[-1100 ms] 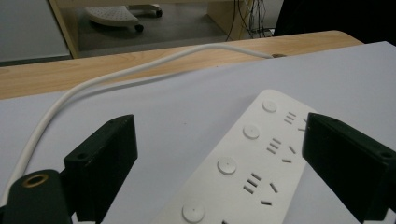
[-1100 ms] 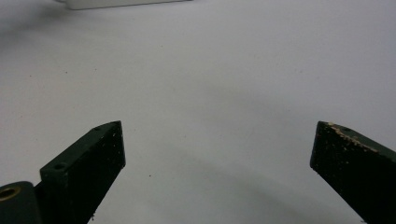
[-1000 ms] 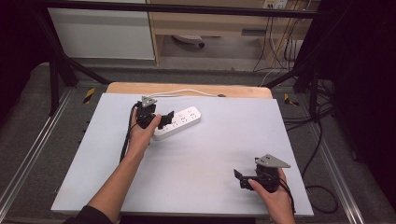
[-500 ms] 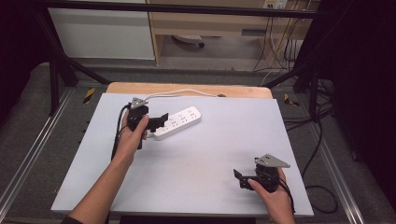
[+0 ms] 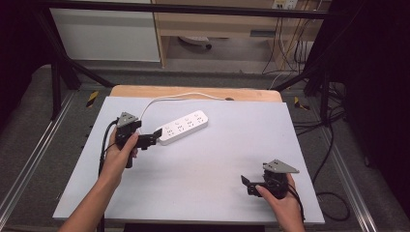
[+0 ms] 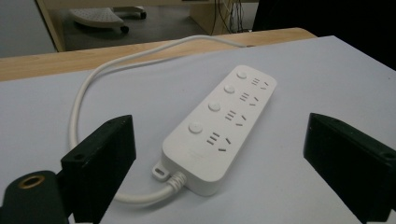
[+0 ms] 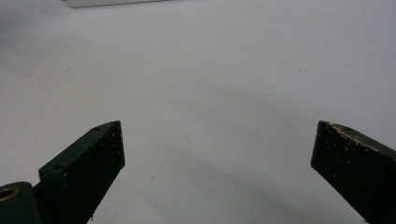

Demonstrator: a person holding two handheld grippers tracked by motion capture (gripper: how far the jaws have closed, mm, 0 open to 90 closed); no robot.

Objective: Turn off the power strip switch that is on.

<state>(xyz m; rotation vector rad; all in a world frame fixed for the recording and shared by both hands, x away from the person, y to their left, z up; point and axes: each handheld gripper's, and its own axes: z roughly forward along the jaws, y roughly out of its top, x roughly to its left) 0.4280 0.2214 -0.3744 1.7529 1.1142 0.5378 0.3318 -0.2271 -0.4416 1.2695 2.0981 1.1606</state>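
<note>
Left gripper (image 5: 153, 138) held low over the table (image 5: 203, 164), jaws spread wide and holding nothing. Ahead of those jaws and between their lines: a white power strip (image 6: 219, 126) lying flat, its near cable end just short of the jaw tips, not touching either one. Four sockets with four round buttons running away from the jaws along the strip's length. White cable (image 6: 93, 88) leaving the near end, curling past the left-hand jaw and looping off toward the far wooden edge.

Right gripper (image 5: 247, 185) resting near the person's edge of the table, well apart from the strip, jaws likewise wide and empty. Bare table surface between and beyond them in the right gripper view, with a sliver of white at the far top edge, probably the strip.

Step in hand, as a judgement: the approach to the strip with the left gripper, jaws lined up on the cable end but no grasp made. Right gripper apparently idle, waiting.

Next move likely calls for easing forward until the strip's near end sits between the jaws, then closing across its width. Strip set slightly askew to the jaw line, so a small turn of the hand probably needed for both jaws to meet the long sides squarely. Care also needed to keep the cable stub out from under the left-hand jaw.
</note>
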